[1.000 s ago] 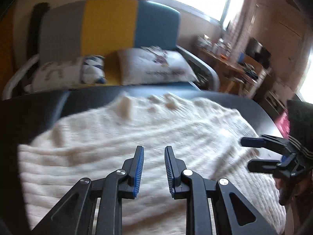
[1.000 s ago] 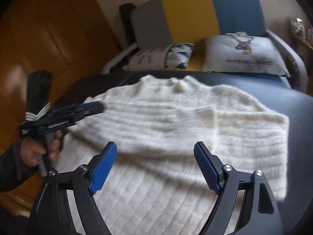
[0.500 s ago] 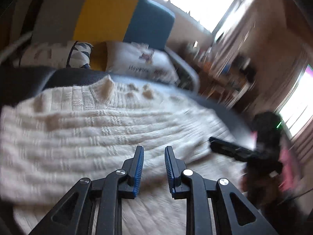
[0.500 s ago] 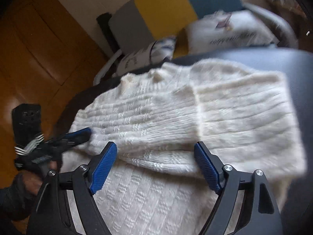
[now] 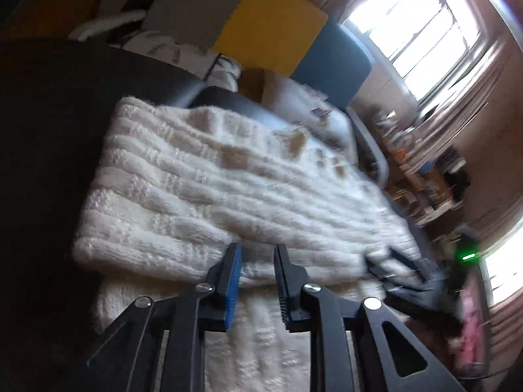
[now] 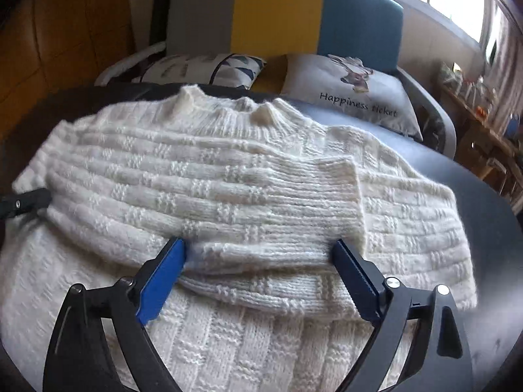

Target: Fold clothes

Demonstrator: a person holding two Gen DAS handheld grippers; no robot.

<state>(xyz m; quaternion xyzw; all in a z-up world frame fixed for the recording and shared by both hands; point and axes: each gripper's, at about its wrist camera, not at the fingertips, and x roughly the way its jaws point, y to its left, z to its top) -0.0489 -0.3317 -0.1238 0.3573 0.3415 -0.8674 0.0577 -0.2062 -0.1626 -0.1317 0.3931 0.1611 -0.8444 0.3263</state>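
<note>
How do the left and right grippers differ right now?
The left gripper has its jaws narrowly parted, while the right gripper is spread wide. The left points at the folded sleeve's edge; the right straddles its cuff end. Neither holds fabric. Both have blue pads and hover over the white sweater.

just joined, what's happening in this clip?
A person with a handheld gripper in each hand is folding a white knit sweater spread on a dark table. One sleeve already lies folded across the chest. The right gripper hangs wide open over that sleeve's lower edge, gripping nothing. The left gripper sits at the sweater's left side, jaws only narrowly apart, nothing between them.
</note>
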